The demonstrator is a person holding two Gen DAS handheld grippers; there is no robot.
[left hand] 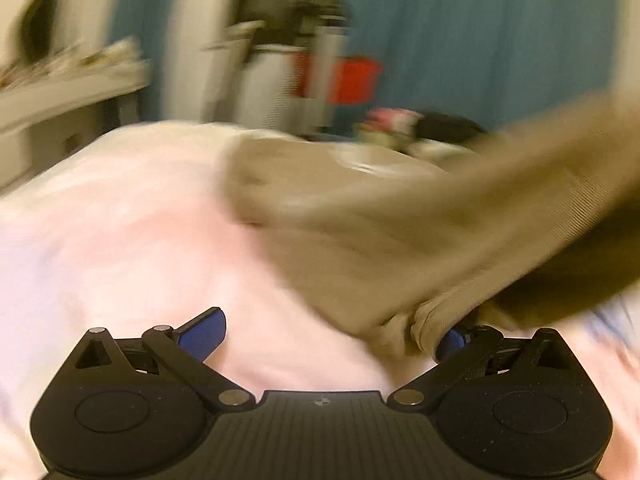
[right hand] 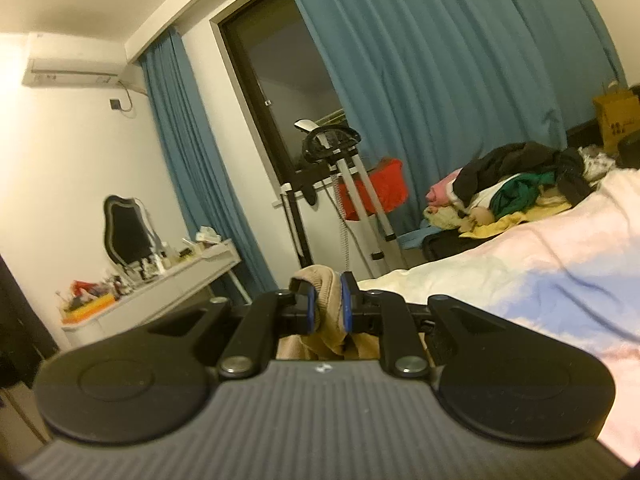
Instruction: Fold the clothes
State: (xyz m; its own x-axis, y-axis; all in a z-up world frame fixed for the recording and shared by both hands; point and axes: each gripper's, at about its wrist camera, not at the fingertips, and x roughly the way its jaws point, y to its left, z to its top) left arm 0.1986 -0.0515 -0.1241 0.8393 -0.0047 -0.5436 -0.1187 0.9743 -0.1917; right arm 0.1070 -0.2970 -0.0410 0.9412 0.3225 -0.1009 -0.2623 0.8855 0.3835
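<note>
Fold clothes, mid-fold. The tan garment (left hand: 360,216) lies on the pink bed (left hand: 120,240), part flat toward the far edge, part lifted in a sloping sheet that rises to the right; the left wrist view is blurred.

Right tongs (right hand: 328,304): nearly closed, pads pinching a bunched edge of the garment (right hand: 320,280), which hangs below them near the bed's side edge, above the mattress level.

Left tongs (left hand: 332,332): wide apart, gripping nothing. A rolled hem of the garment rests against the right pad (left hand: 450,340); the left pad (left hand: 202,334) stands clear over bare sheet.

Background: a pile of clothes (right hand: 516,184) at the far end of the bed, blue curtain (right hand: 440,60), dressing desk (right hand: 168,284) beside the bed.

Step judged in hand: one corner is raised, the matching corner not yet taken. The next move calls for the left tongs to close on the hem at its pad, so both corners can be carried across the flat part together, level and taut, without dragging the lower layer.
</note>
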